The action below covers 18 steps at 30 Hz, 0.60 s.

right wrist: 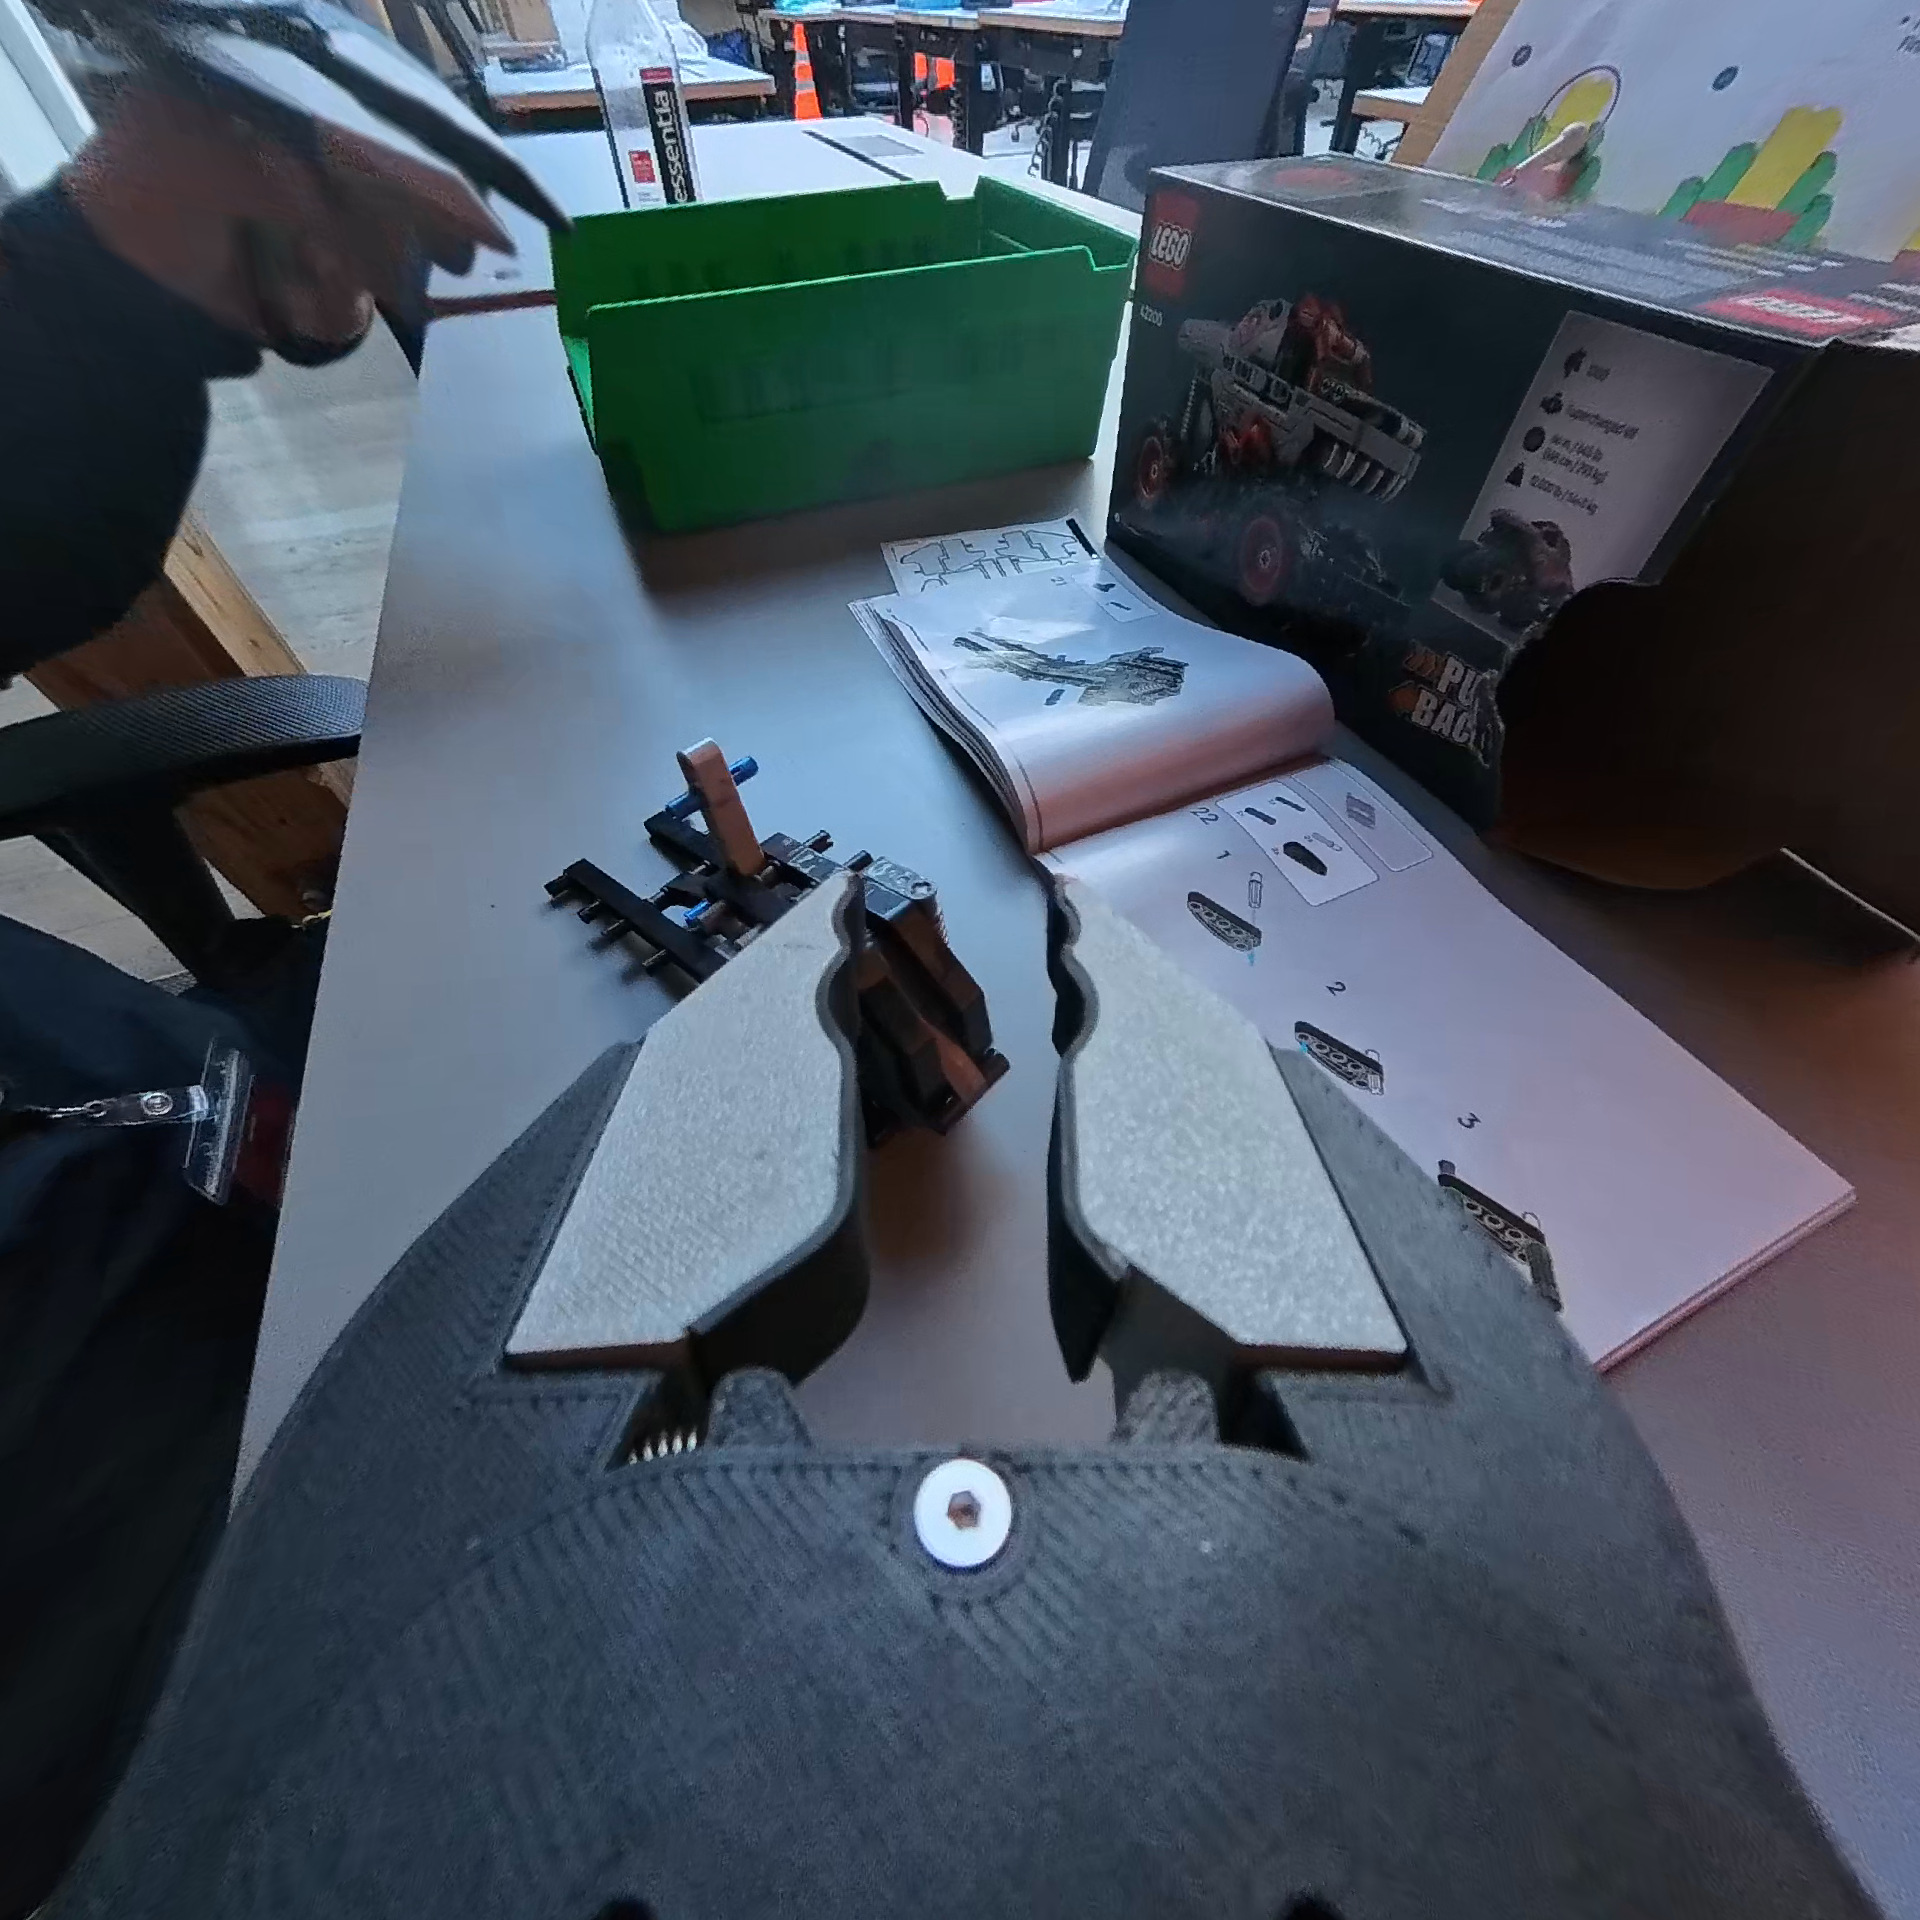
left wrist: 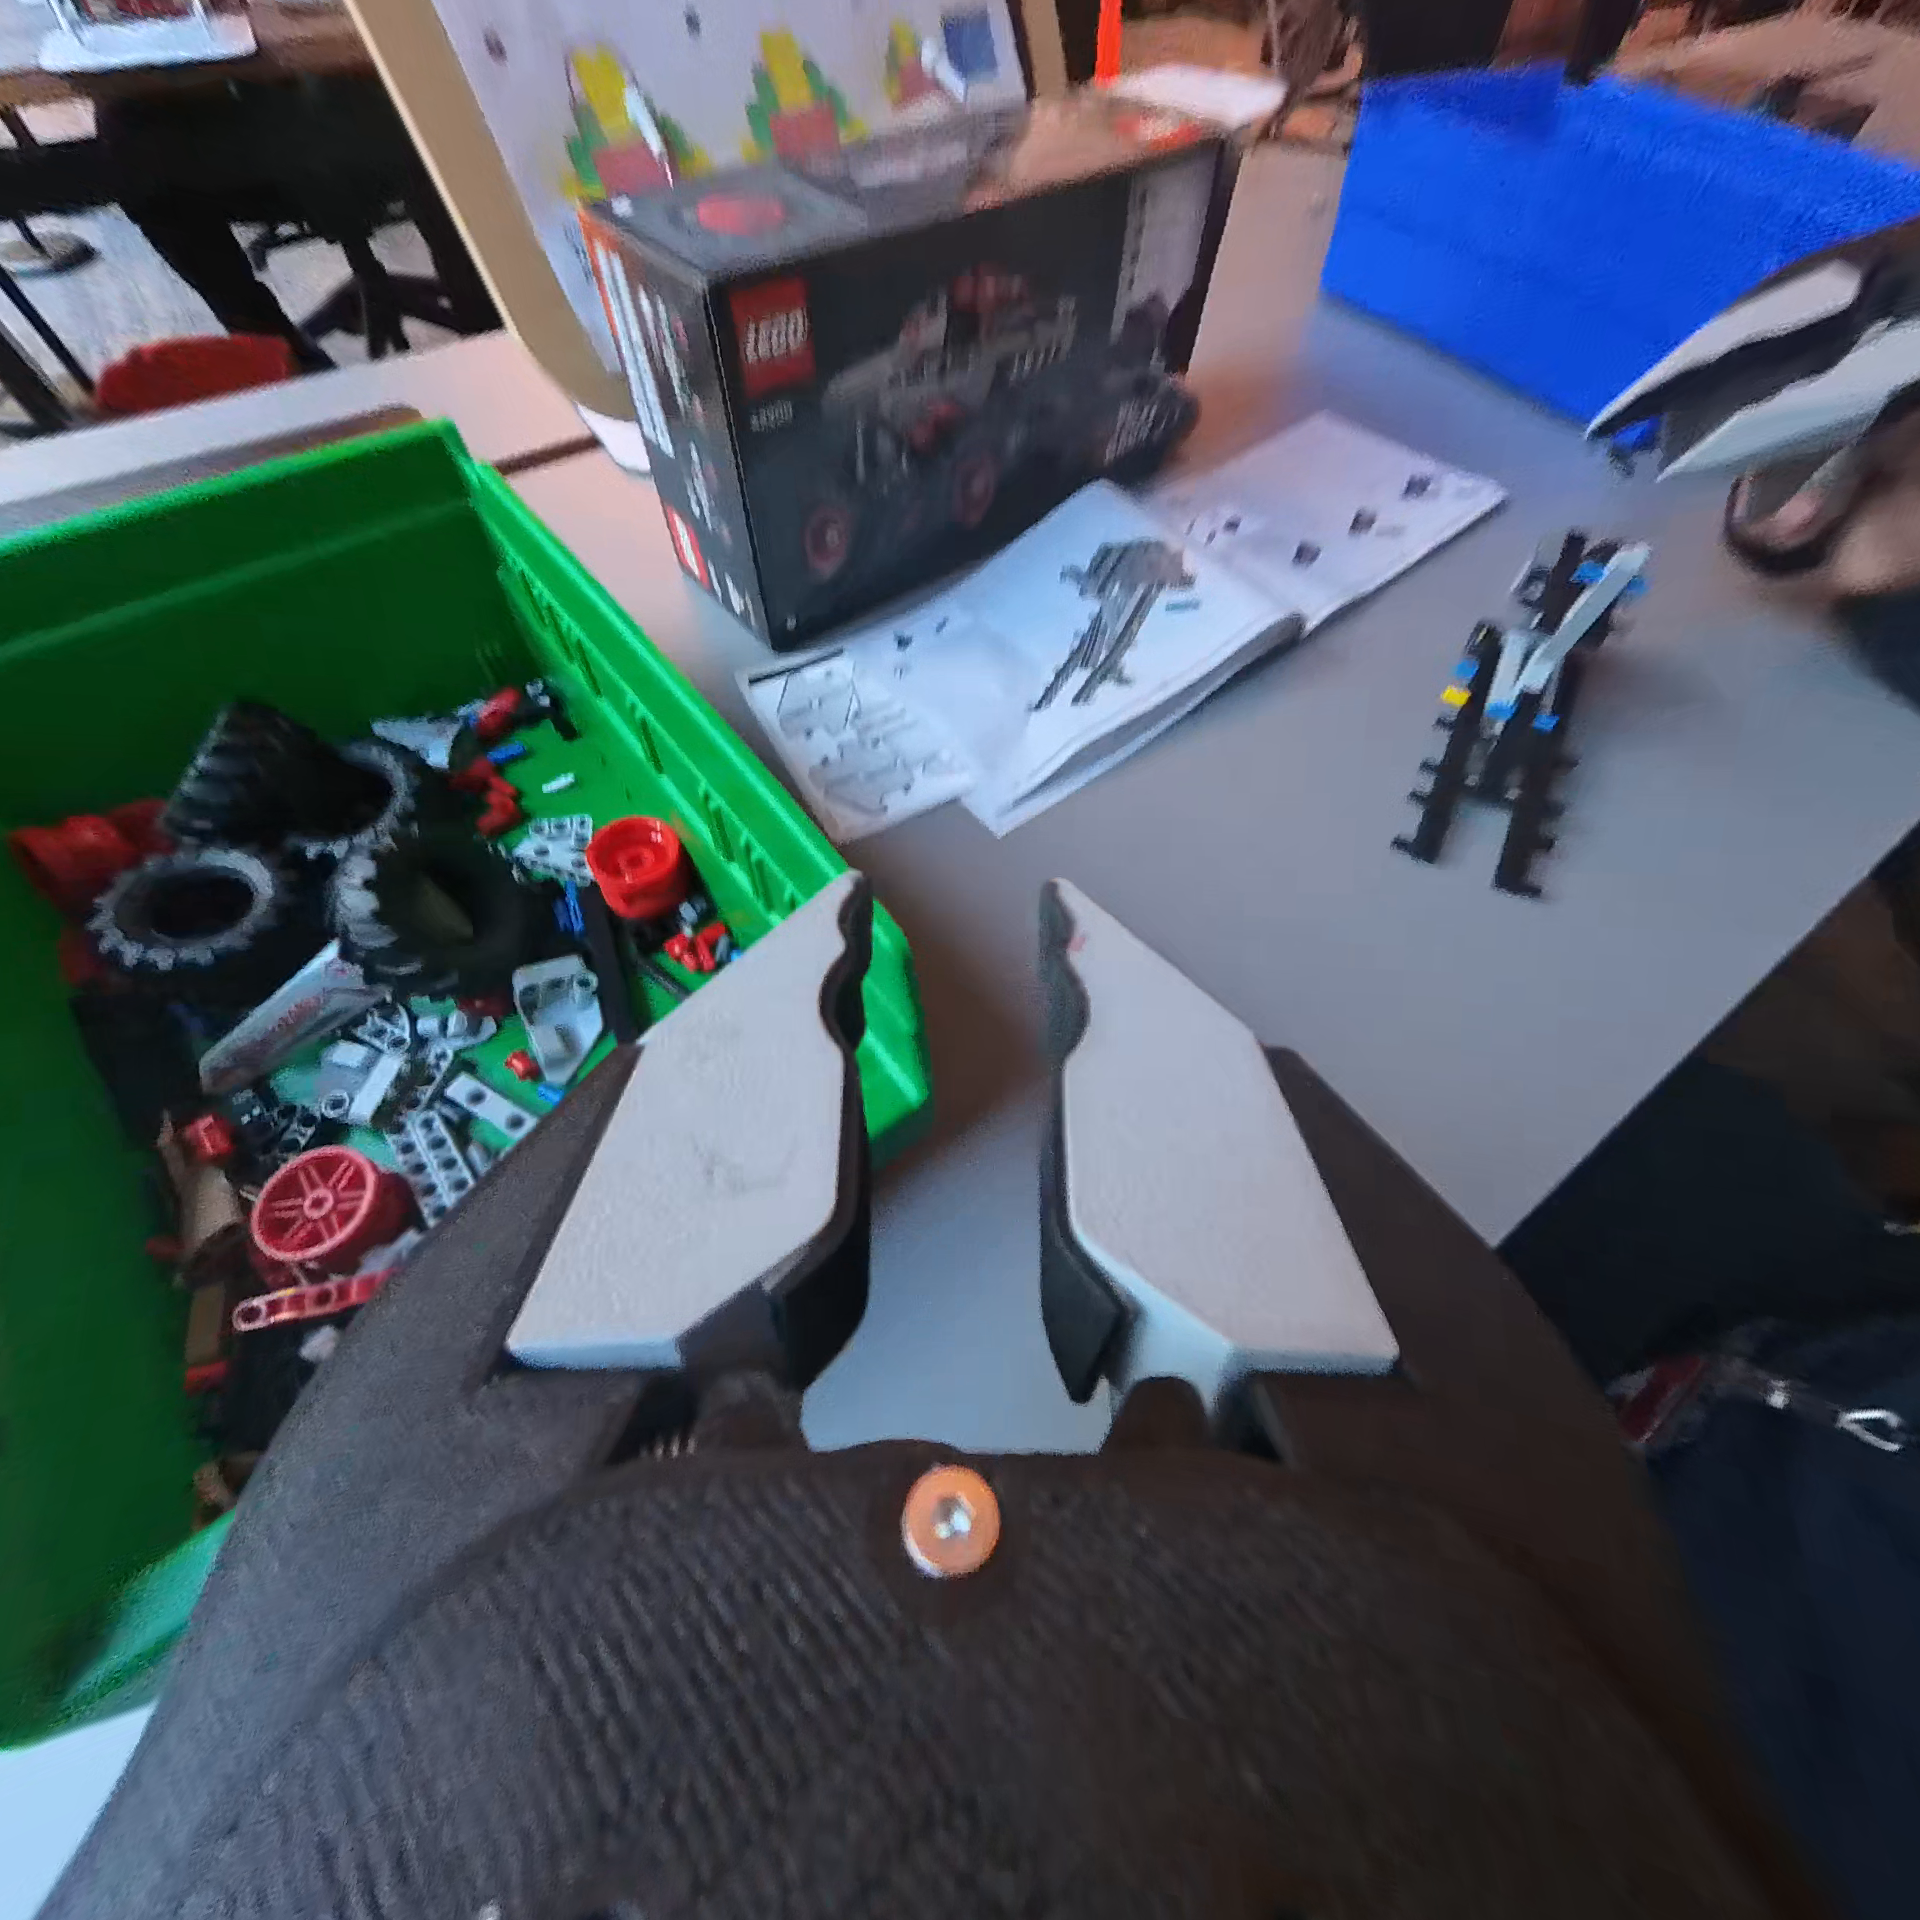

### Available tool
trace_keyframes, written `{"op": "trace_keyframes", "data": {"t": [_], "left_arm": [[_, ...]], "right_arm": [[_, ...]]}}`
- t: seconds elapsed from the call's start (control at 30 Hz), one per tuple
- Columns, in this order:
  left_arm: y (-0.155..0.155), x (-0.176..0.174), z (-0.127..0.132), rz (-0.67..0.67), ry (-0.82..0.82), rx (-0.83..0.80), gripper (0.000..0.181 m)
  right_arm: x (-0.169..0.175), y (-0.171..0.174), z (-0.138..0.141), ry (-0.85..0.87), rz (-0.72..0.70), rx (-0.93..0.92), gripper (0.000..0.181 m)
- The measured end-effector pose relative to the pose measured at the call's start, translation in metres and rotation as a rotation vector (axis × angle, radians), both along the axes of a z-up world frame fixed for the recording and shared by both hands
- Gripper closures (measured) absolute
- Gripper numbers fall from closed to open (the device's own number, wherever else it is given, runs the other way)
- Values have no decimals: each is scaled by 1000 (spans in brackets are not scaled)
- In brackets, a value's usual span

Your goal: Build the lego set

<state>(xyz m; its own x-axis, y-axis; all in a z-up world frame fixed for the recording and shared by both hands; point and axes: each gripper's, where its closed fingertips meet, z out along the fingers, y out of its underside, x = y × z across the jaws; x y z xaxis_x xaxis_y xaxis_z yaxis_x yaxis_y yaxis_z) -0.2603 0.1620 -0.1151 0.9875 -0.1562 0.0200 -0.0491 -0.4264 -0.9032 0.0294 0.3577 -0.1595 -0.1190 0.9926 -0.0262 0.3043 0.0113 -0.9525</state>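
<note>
Lego chassis [right wrist: 790, 935], a half-built black frame with blue pins and a grey lever standing up from it, lying on the grey bench [right wrist: 582, 644] near the front edge, just left of the open instruction booklet [right wrist: 1195, 810]. Right tongs [right wrist: 961, 914] held low over it, parted and empty, left finger crossing in front of the frame's near end, right finger over the booklet's edge; touching the frame or merely above it, cannot tell. Left tongs [left wrist: 951, 925] likewise spread with nothing between them, hovering over the near right corner of the green bin [left wrist: 727, 727], at the left of the bench. Loose parts in that bin: black tyres [left wrist: 208, 914], red wheel hubs [left wrist: 634, 862], grey beams and small red and blue connectors in a heap. Printed set box [right wrist: 1403, 416] standing at the far side behind the booklet, a blue container [left wrist: 1558, 229] farther right. Judged from this: a mid-build pause between steps, chassis set down, next piece not yet picked. Next move probably a reach by the left tongs into the bin for the small part the open page calls for, needing a narrow pinch on one piece amid the clutter, while the right tongs close on the frame's near end to steady it for pressing in.
</note>
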Motion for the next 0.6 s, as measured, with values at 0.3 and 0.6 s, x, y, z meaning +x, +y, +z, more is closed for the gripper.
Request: {"op": "trace_keyframes", "data": {"t": [0.3, 0.6], "left_arm": [[26, 66, 29, -185, -84, 132, 135], [84, 136, -32, -465, 30, 141, 132]], "right_arm": [[3, 31, -1, 4, -177, 42, 142], [7, 80, -11, -48, -349, 71, 133]]}}
